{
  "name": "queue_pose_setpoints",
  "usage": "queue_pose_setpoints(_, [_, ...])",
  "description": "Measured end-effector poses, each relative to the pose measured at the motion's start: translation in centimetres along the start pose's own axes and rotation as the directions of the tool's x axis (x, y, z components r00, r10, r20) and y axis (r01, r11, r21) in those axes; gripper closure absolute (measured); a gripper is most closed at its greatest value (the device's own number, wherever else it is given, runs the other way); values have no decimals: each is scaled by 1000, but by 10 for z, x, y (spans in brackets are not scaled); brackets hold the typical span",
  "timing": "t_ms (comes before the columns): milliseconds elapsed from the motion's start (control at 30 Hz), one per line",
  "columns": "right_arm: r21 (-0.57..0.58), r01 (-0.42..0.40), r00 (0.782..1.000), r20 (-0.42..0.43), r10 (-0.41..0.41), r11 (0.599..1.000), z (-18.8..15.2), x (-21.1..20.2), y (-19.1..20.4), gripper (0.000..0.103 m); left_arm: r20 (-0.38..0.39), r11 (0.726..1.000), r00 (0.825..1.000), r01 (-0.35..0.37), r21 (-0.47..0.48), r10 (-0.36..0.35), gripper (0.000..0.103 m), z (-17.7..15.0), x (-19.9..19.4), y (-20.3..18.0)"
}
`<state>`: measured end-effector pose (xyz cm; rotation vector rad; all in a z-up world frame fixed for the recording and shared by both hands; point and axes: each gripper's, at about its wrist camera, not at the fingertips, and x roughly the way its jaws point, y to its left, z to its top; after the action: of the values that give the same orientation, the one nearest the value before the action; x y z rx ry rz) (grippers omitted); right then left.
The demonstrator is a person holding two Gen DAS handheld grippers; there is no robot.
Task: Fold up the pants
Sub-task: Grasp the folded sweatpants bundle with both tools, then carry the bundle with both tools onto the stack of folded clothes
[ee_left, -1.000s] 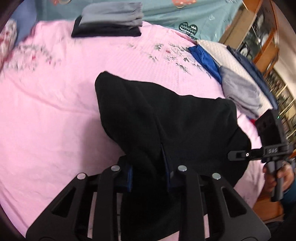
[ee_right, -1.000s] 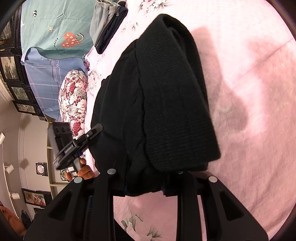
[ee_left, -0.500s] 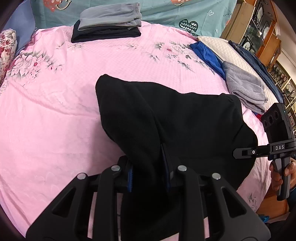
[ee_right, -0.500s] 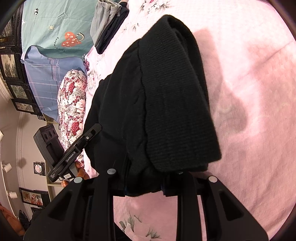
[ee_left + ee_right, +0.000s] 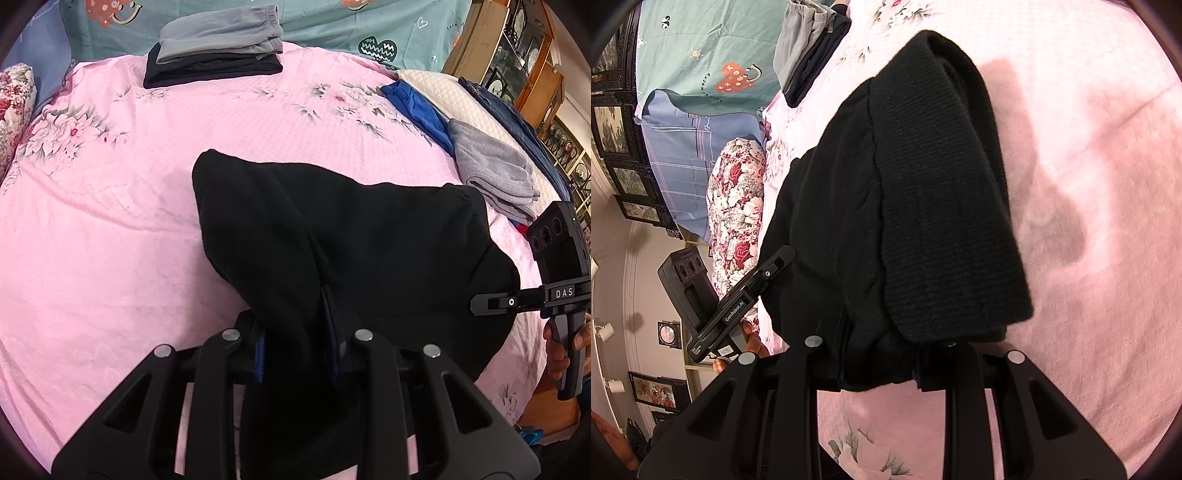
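Observation:
Black knit pants (image 5: 369, 240) hang bunched and doubled over above the pink bedspread (image 5: 110, 229). My left gripper (image 5: 295, 354) is shut on one end of the fabric, its blue pads pressed into it. My right gripper (image 5: 879, 369) is shut on the other end of the pants (image 5: 923, 184), with a thick fold draped over its front. Each gripper also shows in the other's view, at the pants' edge: the right one (image 5: 491, 304) and the left one (image 5: 775, 262).
A folded stack of grey and black pants (image 5: 214, 55) lies at the far edge of the bed. Blue and grey garments (image 5: 487, 166) lie on a white quilt at the right. A floral pillow (image 5: 738, 206) and wooden cabinets (image 5: 517, 55) border the bed.
Both grippers have kept their hold on the pants. The left view has risen and tilted a little, so the far stack shows lower; the left gripper has shifted up in the right view.

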<state>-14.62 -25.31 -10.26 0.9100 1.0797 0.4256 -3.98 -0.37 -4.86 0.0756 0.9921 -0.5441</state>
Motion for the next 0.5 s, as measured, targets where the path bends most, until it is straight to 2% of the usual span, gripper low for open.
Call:
queue_pose_setpoints(167, [-8, 1, 1000, 3, -1, 1000, 0, -1, 0, 78, 7, 1000, 1000, 23, -19, -23, 81, 1, -3, 4])
queue_pose_setpoints(300, [-36, 17, 1000, 15, -16, 999, -2, -2, 4, 77, -4, 985, 991, 135, -104, -136, 83, 16, -12, 21])
queue_pose_setpoints(367, [-50, 15, 1000, 13, -14, 999, 0, -3, 8, 78, 9, 974, 983, 180, -140, -181, 83, 30, -19, 31])
queue_pose_setpoints(500, [-102, -19, 1000, 15, 20, 995, 16, -12, 28, 78, 51, 974, 983, 181, -137, -176, 86, 74, -33, 44])
